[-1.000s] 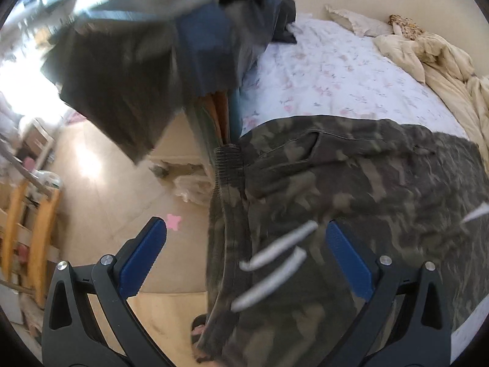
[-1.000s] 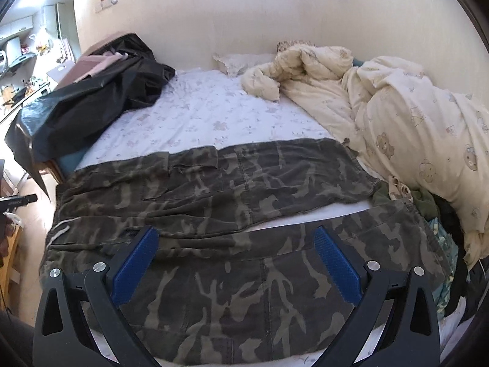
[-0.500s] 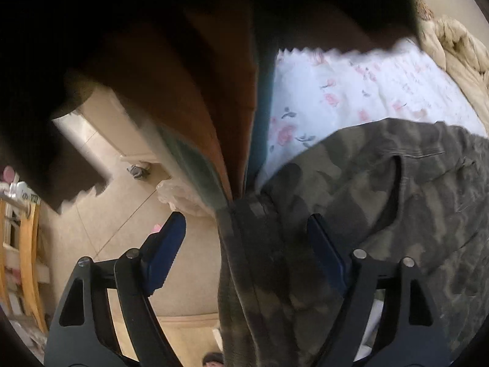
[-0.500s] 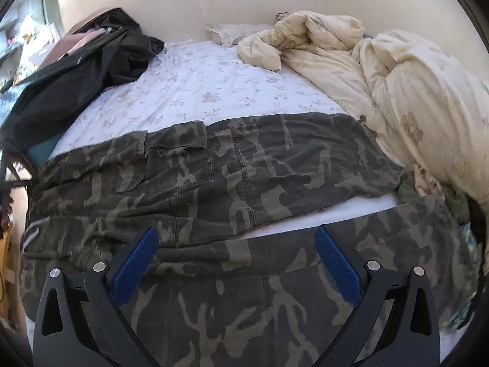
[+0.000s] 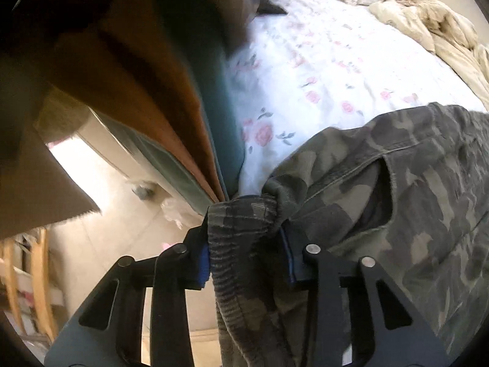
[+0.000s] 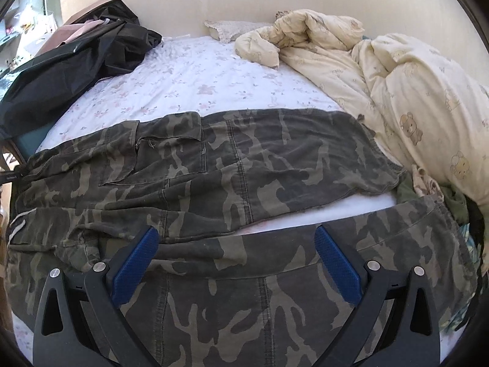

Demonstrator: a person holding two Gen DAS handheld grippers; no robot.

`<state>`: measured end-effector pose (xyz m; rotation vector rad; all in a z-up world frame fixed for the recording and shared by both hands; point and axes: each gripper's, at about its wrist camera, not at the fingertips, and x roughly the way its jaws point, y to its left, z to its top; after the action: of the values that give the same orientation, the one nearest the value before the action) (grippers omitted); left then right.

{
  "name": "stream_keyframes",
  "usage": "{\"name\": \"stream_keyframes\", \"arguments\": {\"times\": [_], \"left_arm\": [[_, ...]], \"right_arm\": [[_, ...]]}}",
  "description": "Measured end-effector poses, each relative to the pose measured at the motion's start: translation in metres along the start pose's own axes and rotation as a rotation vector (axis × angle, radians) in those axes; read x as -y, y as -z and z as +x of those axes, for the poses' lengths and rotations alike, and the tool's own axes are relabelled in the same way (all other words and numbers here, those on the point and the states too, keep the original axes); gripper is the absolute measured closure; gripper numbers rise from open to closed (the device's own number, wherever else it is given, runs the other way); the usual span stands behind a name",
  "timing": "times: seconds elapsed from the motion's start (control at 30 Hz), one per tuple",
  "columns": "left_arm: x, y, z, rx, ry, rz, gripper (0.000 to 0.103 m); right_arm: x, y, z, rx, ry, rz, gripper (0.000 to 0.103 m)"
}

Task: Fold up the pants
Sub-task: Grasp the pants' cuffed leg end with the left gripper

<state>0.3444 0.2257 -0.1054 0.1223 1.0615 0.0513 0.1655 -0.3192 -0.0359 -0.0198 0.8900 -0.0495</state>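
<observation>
Across the bed (image 6: 214, 70) lie the camouflage pants (image 6: 244, 165), soft and heavy; my left gripper (image 5: 246, 247) pinches the ribbed waistband (image 5: 241, 229) at 9 o'clock, right gripper (image 6: 235, 257) gaping wide over 1 leg.

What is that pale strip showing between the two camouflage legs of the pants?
In the right wrist view, the two legs of the camouflage pants lie apart, and a bare strip of the bed sheet shows between them, just above the open right gripper.
</observation>
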Motion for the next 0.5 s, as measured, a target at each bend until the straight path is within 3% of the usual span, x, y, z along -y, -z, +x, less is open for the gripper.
{"name": "stream_keyframes", "arguments": {"times": [0.1, 0.33, 0.5], "left_arm": [[0.008, 0.002, -0.022, 0.028, -0.022, 0.032, 0.076], [0.018, 0.015, -0.081, 0.137, 0.012, 0.054, 0.086], [0.027, 0.026, -0.096, 0.183, 0.005, -0.010, 0.087]], "right_arm": [[0.000, 0.001, -0.002, 0.008, -0.002, -0.012, 0.000], [0.006, 0.000, -0.014, 0.034, -0.010, 0.001, 0.000], [0.022, -0.007, -0.018, 0.028, -0.058, 0.045, 0.000]]}}
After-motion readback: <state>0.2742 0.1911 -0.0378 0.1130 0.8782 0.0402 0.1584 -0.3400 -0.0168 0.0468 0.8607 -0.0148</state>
